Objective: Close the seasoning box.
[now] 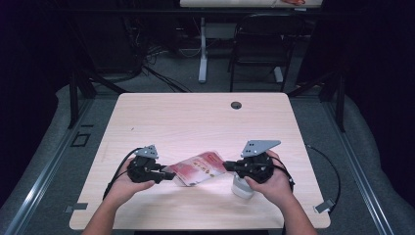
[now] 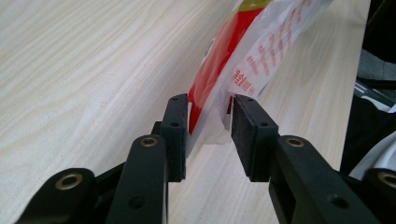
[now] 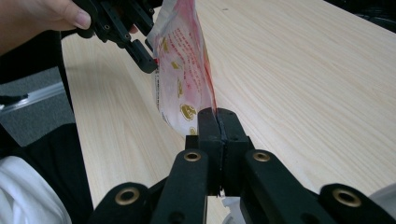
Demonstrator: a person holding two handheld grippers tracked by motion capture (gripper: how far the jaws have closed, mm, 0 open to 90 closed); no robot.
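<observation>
A red and white printed plastic bag (image 1: 198,169) hangs on edge between my two grippers, just over the near part of the pale wooden table (image 1: 195,122). My left gripper (image 1: 166,176) pinches its left end. In the left gripper view the bag (image 2: 252,51) fills the narrow gap between the pads of the left gripper (image 2: 210,100). My right gripper (image 1: 229,166) is shut on the bag's right corner. In the right gripper view the jaws of the right gripper (image 3: 218,112) are pressed together on the bag (image 3: 180,70), with the left gripper (image 3: 140,51) at its far end.
A white container (image 1: 242,187) stands under the right hand near the front edge. The table has a round cable hole (image 1: 236,105) at the back. Beyond it are a black chair (image 1: 259,44) and another table's leg (image 1: 202,49).
</observation>
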